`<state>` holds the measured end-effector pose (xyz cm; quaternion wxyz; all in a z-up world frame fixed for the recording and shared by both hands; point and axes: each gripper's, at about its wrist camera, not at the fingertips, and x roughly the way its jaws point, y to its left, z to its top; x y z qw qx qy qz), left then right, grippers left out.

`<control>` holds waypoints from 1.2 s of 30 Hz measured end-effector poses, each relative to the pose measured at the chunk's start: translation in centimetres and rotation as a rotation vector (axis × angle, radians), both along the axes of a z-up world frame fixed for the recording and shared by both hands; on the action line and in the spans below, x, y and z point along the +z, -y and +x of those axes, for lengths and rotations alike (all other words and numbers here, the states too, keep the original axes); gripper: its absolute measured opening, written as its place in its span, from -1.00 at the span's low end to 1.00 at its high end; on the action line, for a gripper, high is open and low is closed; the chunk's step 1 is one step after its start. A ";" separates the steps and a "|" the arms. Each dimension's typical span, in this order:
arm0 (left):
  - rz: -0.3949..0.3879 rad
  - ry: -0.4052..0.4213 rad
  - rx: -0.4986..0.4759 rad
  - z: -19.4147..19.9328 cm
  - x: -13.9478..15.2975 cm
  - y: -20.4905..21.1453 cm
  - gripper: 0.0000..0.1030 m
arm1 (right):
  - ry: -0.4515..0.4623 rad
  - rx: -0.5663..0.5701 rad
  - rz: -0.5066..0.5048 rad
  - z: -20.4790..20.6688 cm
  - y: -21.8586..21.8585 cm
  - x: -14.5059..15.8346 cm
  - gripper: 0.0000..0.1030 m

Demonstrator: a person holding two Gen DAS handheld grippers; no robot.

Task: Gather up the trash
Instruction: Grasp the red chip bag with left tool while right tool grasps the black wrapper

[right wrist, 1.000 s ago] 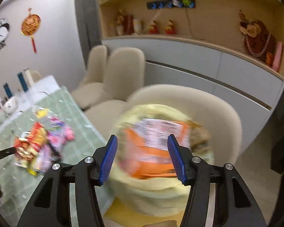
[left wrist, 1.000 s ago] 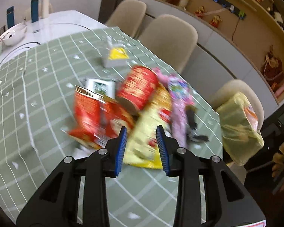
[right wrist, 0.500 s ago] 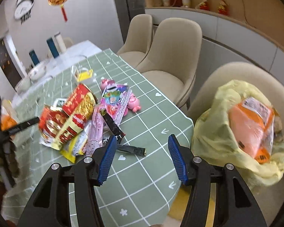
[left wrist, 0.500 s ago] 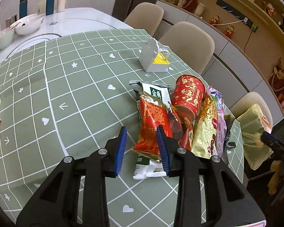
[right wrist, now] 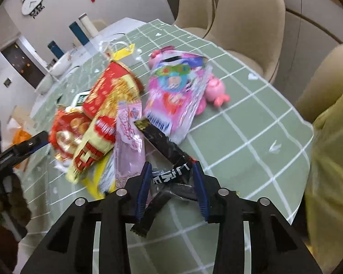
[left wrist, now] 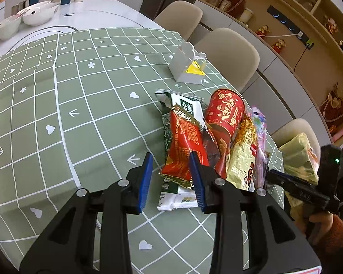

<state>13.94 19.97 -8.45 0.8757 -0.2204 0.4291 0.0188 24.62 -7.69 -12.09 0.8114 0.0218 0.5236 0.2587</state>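
Observation:
A heap of trash lies on the green checked tablecloth [left wrist: 84, 123]: a red foil wrapper [left wrist: 185, 143], a green-white packet [left wrist: 187, 107], a red paper cup [left wrist: 226, 114], a gold packet [left wrist: 244, 155] and pink wrappers [right wrist: 176, 91]. My left gripper [left wrist: 171, 180] is open just before the red wrapper's near end. My right gripper [right wrist: 171, 185] is open, its jaws either side of black wrappers [right wrist: 167, 146] at the table's corner. A yellow trash bag [left wrist: 299, 157] sits on a chair beyond the table edge; it also shows in the right wrist view [right wrist: 331, 159].
A small white gift box [left wrist: 187, 68] stands farther back on the cloth. A pink pig toy [right wrist: 217, 91] lies beside the pink wrapper. White bowls [left wrist: 41, 16] and bottles stand on the far white table. Beige chairs [left wrist: 228, 52] line the right side.
My right gripper swung from the yellow bag to the table and came down over the black wrappers. My left gripper drew closer to the red wrapper. Both stayed open.

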 end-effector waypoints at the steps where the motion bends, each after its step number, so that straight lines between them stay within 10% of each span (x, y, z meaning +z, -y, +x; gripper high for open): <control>1: 0.001 -0.002 0.002 0.0 0.1 0.2 -0.38 | 0.011 0.010 -0.015 -0.7 0.1 0.3 -0.88; 16: 0.001 0.008 0.154 -2.4 3.1 4.0 -0.38 | 0.161 0.155 -0.010 -4.2 2.7 3.3 -0.88; 21: 0.042 -0.046 0.206 -3.3 2.9 4.6 -0.38 | 0.156 0.198 0.045 -1.3 1.8 1.6 -0.12; 26: 0.049 -0.061 0.257 -4.8 4.0 5.5 -0.38 | 0.149 0.251 -0.079 1.5 -0.7 -0.7 -0.12; 36: 0.052 -0.028 0.148 -4.8 4.0 5.8 -0.26 | 0.138 0.175 -0.021 -2.5 2.5 1.7 -0.39</control>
